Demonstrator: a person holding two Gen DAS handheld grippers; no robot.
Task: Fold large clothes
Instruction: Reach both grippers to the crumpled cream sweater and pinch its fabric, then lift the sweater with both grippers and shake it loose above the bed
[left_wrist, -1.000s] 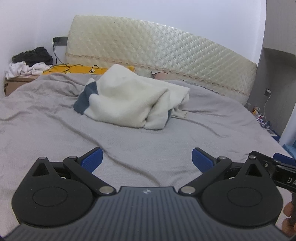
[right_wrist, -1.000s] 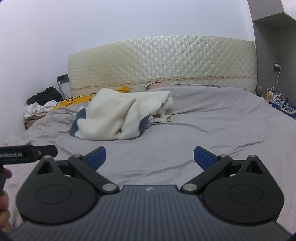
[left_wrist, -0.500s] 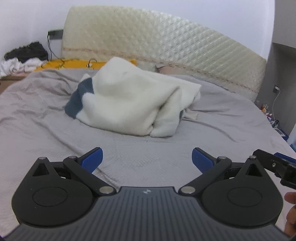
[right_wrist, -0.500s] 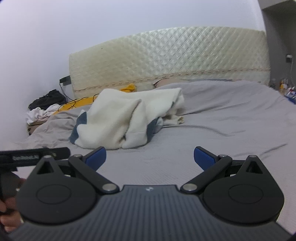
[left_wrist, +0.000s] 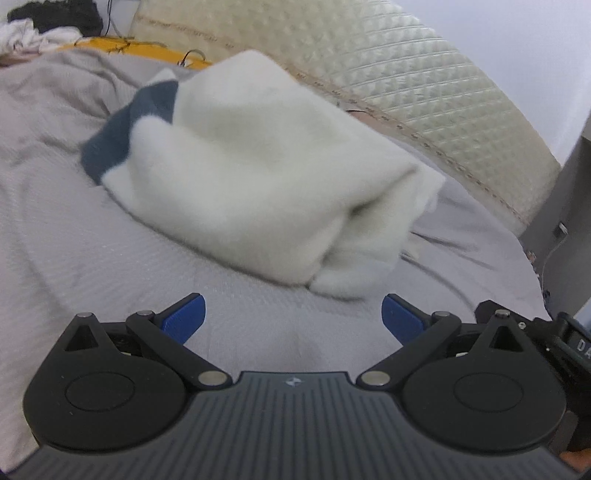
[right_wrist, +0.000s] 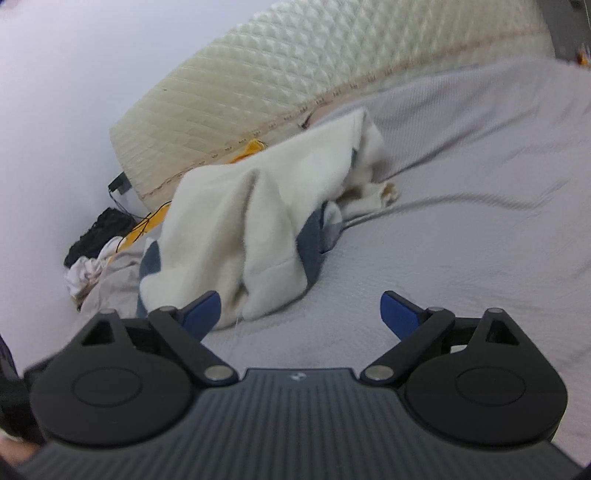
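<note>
Item: cream-and-navy garment (left_wrist: 258, 177), heaped mid-bed (left_wrist: 92, 266). Left tongs (left_wrist: 293, 317) spread, empty; right tongs (right_wrist: 300, 312) closing, nothing between. Risk: pinching bunched layers or grey sheet, dragging heap unspread.

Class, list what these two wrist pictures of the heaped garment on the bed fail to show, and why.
- Garment type: left view, bunched and motion-blurred.
- Its underside and sleeves: both views, buried in its folds.
- Dark pile by the wall: right view, too small.
- Bed near edge: both views, hidden by the gripper bodies.
</note>
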